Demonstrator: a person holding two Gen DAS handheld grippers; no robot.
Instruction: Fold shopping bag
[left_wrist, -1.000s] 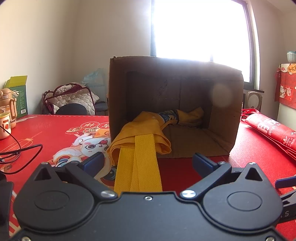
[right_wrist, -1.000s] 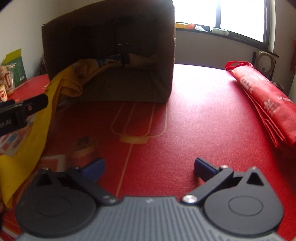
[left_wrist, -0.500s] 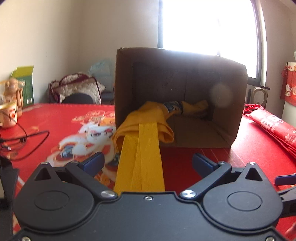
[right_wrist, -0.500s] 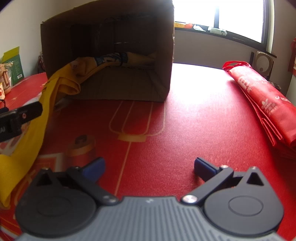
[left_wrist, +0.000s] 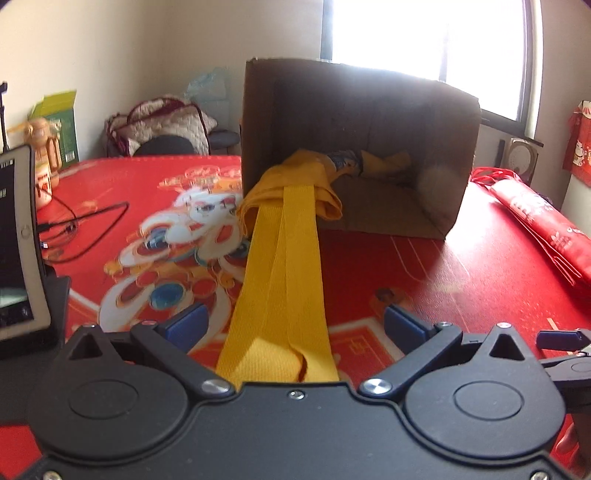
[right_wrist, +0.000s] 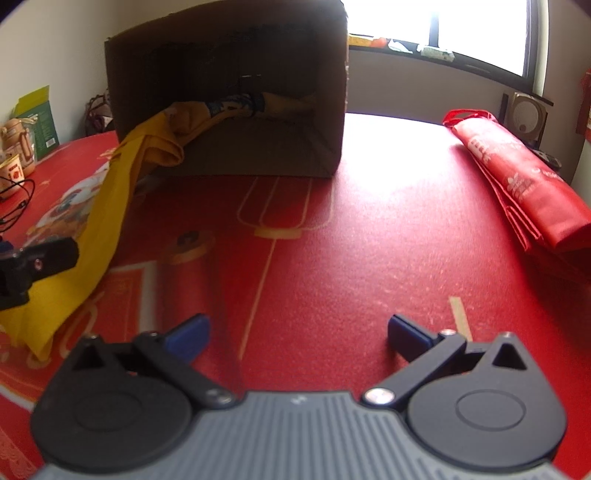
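A yellow shopping bag (left_wrist: 295, 181) spills out of a cardboard box (left_wrist: 258, 110) lying on its side on the red table. Its doubled strap (left_wrist: 284, 277) runs taut from the box mouth to my left gripper (left_wrist: 293, 325), passing between the two wide-apart blue pads and under the body. That gripper stands open; how the strap is caught below it is hidden. In the right wrist view the yellow bag (right_wrist: 107, 206) drapes past the left gripper's finger (right_wrist: 40, 258). My right gripper (right_wrist: 297, 332) is open over bare tablecloth, right of the bag.
A folded red bag (right_wrist: 517, 166) lies along the table's right side. At the left stand a tablet (left_wrist: 14, 240), a black cable (left_wrist: 85, 221) and a mug (left_wrist: 44, 184). The box (right_wrist: 221, 48) fills the far middle.
My left gripper has drawn back from the box, stretching more yellow strap out, and the tablet has come into view. The right gripper has backed off slightly too.
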